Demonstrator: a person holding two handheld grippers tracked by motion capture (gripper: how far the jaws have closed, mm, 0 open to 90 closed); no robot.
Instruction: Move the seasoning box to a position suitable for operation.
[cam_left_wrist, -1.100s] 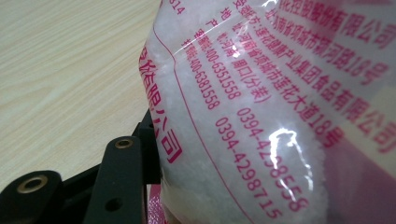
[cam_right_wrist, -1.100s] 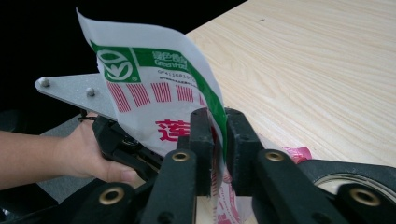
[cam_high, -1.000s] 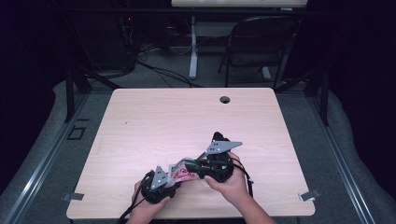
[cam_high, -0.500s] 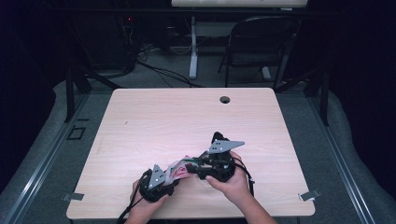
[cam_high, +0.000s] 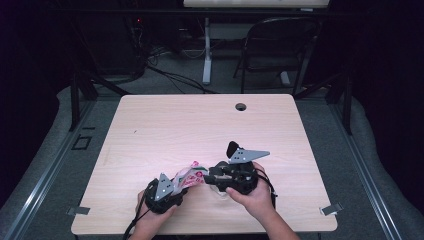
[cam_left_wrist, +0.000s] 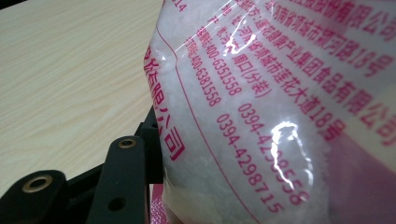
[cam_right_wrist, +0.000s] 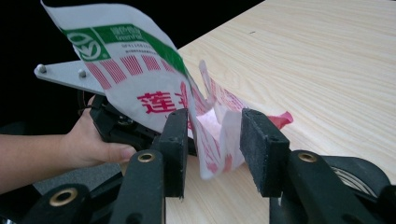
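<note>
A plastic bag (cam_high: 190, 176) of white granules with pink print hangs between the two grippers near the table's front edge. My left gripper (cam_high: 181, 183) is shut on it; the bag (cam_left_wrist: 261, 93) bulges right in front of its camera, against the left finger (cam_left_wrist: 125, 175). My right gripper (cam_right_wrist: 212, 140) has just been opening its jaws. The bag's thin crumpled end (cam_right_wrist: 212, 135) hangs between its pads; the right pad (cam_right_wrist: 261, 149) stands clear of it. The bag's white, green and red top (cam_right_wrist: 135, 70) rises above the left hand (cam_right_wrist: 91, 140).
The light wooden table (cam_high: 200, 125) has a round cable hole (cam_high: 241, 106) at the back. A folding chair (cam_high: 280, 45) and a desk leg (cam_high: 206, 50) stand on the dark floor behind it.
In the high view the right gripper has edged slightly to the right. Both hands otherwise stay at the front edge with the bag between them.
</note>
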